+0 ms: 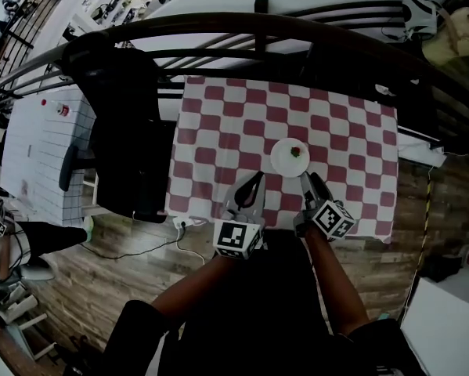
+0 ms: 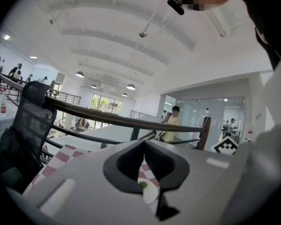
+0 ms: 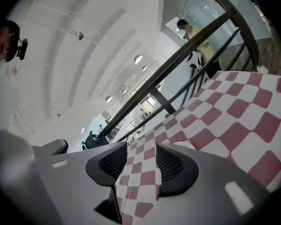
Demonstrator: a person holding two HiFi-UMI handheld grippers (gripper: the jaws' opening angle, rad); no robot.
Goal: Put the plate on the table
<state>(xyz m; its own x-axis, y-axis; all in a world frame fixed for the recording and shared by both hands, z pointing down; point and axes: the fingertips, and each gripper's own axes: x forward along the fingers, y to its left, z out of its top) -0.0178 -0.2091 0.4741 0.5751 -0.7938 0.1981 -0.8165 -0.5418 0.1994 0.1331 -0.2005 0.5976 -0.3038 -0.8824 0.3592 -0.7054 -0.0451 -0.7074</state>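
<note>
A small white plate (image 1: 290,157) with a bit of red and green food on it lies on the red-and-white checked tablecloth (image 1: 218,124), near the table's front edge. My left gripper (image 1: 257,177) hovers just left of and nearer than the plate; its fingertips meet and hold nothing. Through the left gripper (image 2: 144,144), the plate (image 2: 150,192) shows below the pads. My right gripper (image 1: 311,180) hangs just right of the plate with its jaws apart and empty. In the right gripper view only checked cloth (image 3: 253,121) shows between the jaws of the right gripper (image 3: 141,149).
A black office chair (image 1: 124,124) stands against the table's left side. A dark curved railing (image 1: 257,28) runs behind the table. A white power strip (image 1: 184,223) with its cable lies on the wooden floor by the front left corner. People stand far off behind the railing.
</note>
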